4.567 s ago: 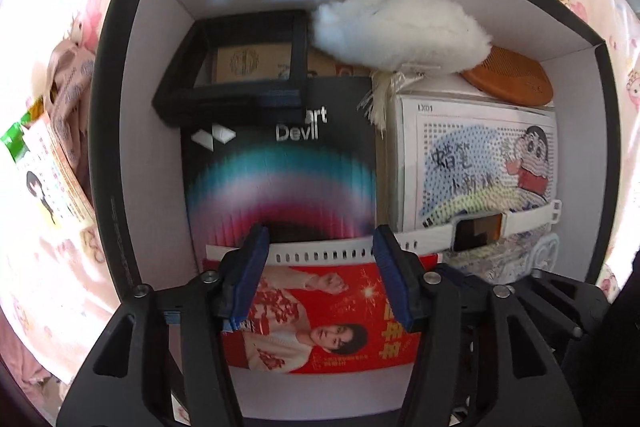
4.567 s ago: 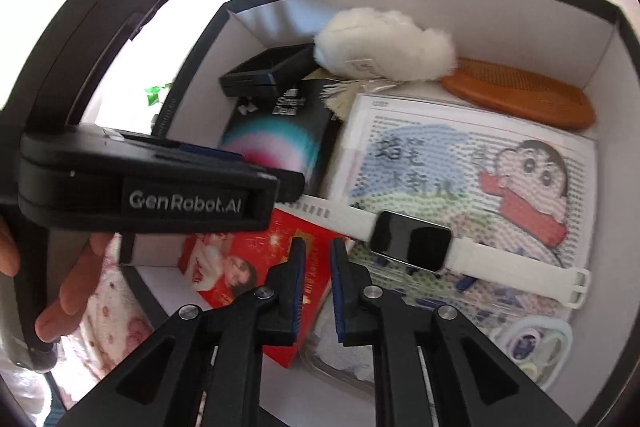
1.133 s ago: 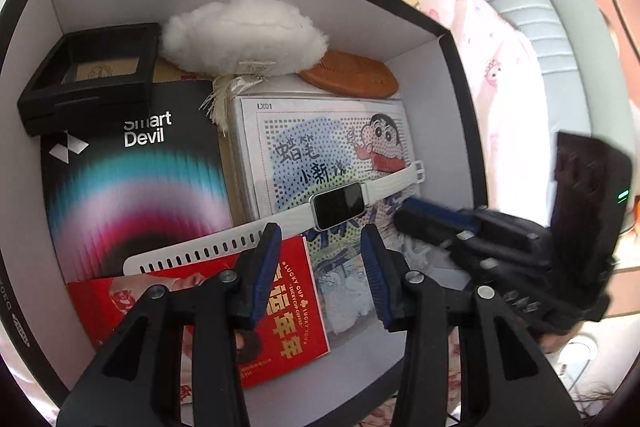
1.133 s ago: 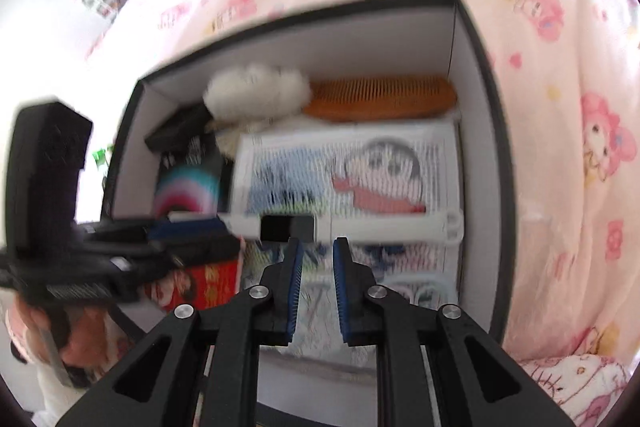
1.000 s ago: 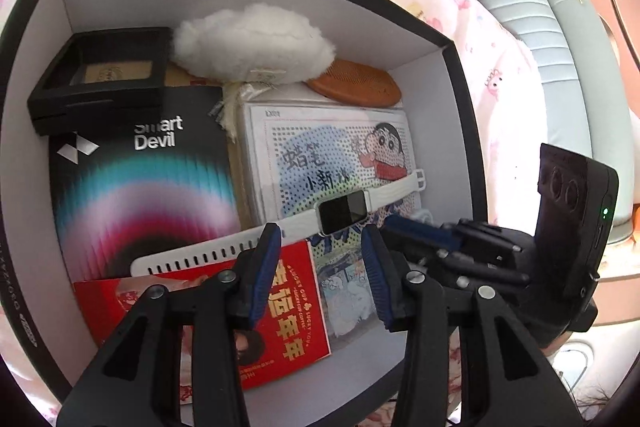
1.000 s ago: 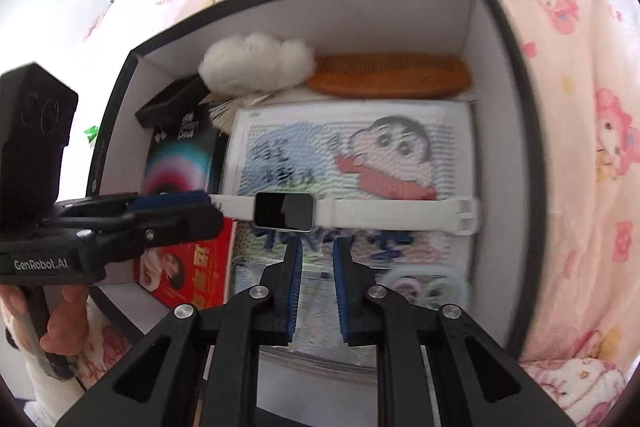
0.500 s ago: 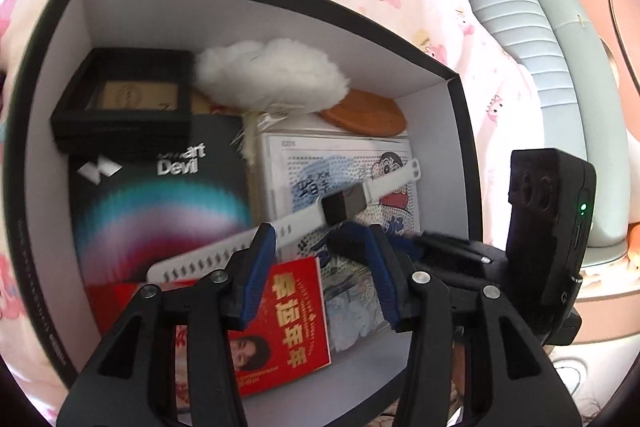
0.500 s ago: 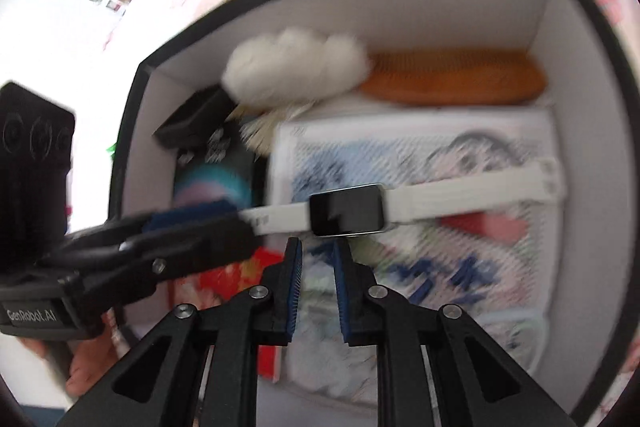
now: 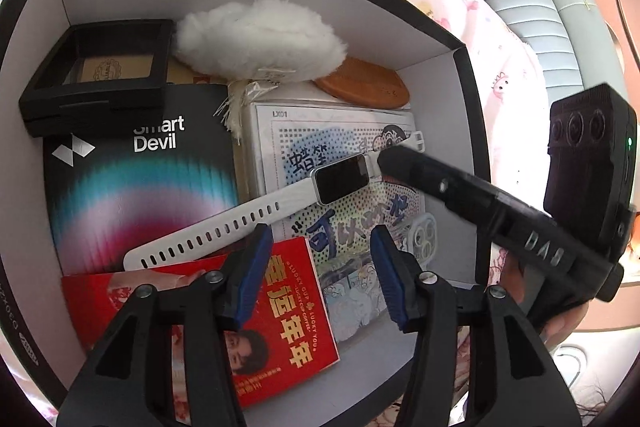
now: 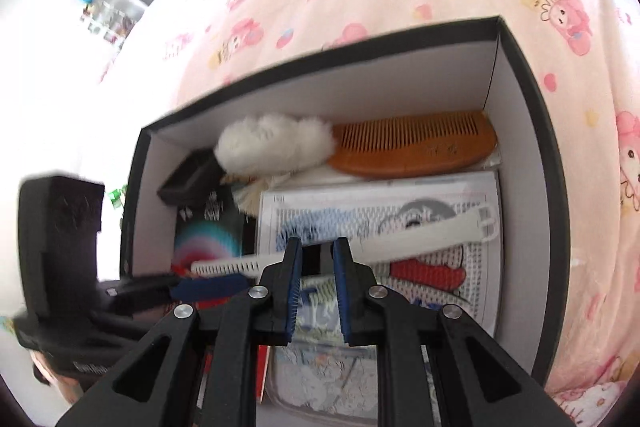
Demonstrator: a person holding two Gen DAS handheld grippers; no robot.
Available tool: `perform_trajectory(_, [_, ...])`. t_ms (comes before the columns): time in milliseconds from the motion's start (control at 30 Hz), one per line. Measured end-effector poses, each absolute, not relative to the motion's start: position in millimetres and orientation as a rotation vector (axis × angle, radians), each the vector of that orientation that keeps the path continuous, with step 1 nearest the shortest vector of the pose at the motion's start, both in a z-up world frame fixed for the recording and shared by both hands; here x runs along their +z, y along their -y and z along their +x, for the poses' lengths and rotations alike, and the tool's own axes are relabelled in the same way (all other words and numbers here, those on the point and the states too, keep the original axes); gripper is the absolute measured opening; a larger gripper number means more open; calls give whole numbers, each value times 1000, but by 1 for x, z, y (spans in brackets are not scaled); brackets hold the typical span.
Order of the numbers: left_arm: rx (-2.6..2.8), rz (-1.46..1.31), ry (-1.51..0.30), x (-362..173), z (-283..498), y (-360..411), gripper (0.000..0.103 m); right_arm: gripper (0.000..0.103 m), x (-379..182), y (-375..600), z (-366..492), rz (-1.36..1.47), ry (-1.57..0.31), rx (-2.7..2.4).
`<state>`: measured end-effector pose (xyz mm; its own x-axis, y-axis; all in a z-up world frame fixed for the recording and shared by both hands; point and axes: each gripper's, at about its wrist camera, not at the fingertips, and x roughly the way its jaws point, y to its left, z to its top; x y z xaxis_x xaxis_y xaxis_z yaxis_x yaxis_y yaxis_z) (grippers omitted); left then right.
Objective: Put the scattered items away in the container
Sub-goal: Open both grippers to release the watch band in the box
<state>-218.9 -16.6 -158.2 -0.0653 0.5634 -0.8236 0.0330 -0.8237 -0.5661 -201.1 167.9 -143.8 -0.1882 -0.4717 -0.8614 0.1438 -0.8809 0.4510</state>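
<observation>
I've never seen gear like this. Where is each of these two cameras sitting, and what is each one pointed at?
Left wrist view: sits on the left gripper, looking down into the black box; its open fingers frame the red booklet; the right gripper and a hand show.
Right wrist view: sits on the right gripper, facing the same box from the opposite side; the left gripper shows.
Shared: white smartwatch, wooden comb, white fluffy puff.

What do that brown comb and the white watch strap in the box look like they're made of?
The comb looks like wood: warm orange-brown, smooth, faintly glossy. The watch strap looks like matte white silicone or soft rubber, with punched holes and a gentle bend; I can't be certain.
</observation>
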Motion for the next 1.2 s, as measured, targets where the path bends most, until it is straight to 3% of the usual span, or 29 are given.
perform_trajectory(367, [2072, -1801, 715, -136, -204, 65, 53, 13, -169, -156, -208, 1788, 357, -2064])
perform_trajectory(500, [2028, -1653, 896, -126, -203, 79, 57, 13, -150, -161, -202, 1690, 260, -2182])
perform_trajectory(767, [2156, -1770, 744, -132, -212, 77, 57, 13, -147, -161, -188, 1704, 257, -2144])
perform_trajectory(933, [1916, -1725, 943, -154, -210, 75, 57, 13, -157, -159, -170, 1759, 299, -2053])
perform_trajectory(1033, [1950, -1752, 890, -156, -207, 74, 57, 13, -162, -150, -164, 1758, 318, -1999])
perform_trajectory(1200, [1934, -1820, 872, -164, -205, 77, 62, 13, -157, -119, -157, 1697, 121, -2006])
